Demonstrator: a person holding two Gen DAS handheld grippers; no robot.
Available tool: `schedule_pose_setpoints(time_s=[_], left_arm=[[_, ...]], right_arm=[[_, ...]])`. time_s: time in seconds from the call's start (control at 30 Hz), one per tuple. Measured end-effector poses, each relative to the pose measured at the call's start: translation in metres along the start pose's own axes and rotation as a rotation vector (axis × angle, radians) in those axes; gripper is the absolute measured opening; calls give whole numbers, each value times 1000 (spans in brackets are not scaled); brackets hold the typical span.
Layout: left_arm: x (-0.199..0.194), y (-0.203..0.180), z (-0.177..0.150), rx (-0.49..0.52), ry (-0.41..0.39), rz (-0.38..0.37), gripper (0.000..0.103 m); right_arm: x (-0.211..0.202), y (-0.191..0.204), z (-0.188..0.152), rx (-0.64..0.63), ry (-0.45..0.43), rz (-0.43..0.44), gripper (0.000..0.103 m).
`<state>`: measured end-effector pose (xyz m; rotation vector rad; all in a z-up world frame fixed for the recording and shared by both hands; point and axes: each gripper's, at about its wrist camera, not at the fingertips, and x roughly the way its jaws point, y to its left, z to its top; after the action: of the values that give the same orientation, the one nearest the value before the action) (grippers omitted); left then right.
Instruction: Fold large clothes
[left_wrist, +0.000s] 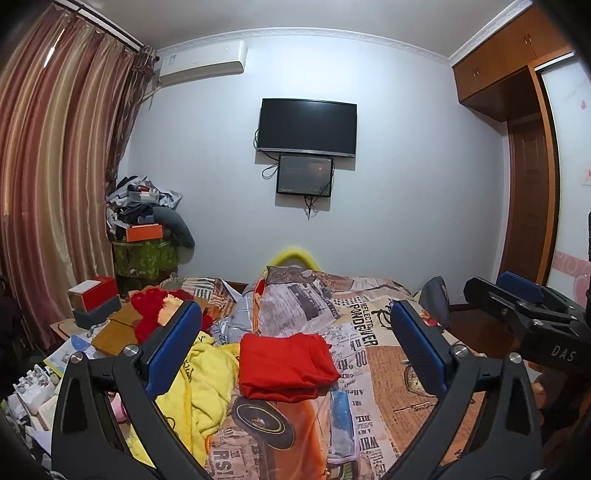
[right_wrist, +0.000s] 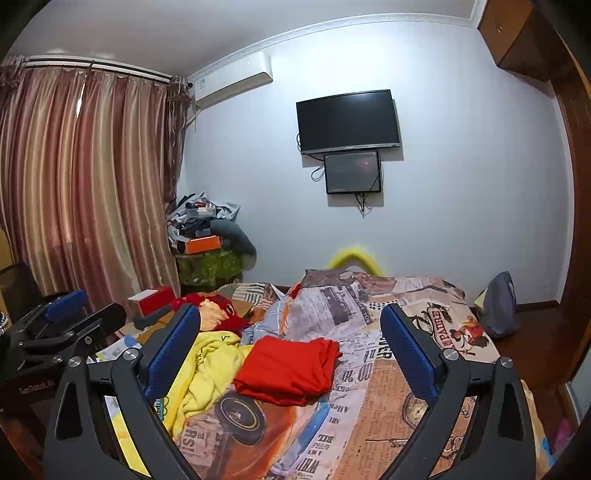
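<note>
Looking from left wrist: left gripper (left_wrist: 295, 345) jaws wide, empty, above bed (left_wrist: 388, 369). Red garment (left_wrist: 286, 365) lies folded on the printed cover, touching crumpled yellow garment (left_wrist: 199, 391). Risk: snagging the bedcover with it.

Right wrist: right gripper (right_wrist: 290, 343) jaws wide, empty. Red garment (right_wrist: 291, 369) neat; yellow garment (right_wrist: 203, 369) bunched, unfolded; likely next.
</note>
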<state>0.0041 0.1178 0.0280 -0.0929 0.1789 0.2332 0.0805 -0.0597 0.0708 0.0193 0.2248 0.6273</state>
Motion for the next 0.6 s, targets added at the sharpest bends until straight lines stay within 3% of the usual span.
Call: schedule_pose_setpoints(time_s=[0.6], left_arm=[[9, 1, -6, -21, 30, 16, 103]], right_arm=[[-1, 4, 2, -22, 13, -12, 98]])
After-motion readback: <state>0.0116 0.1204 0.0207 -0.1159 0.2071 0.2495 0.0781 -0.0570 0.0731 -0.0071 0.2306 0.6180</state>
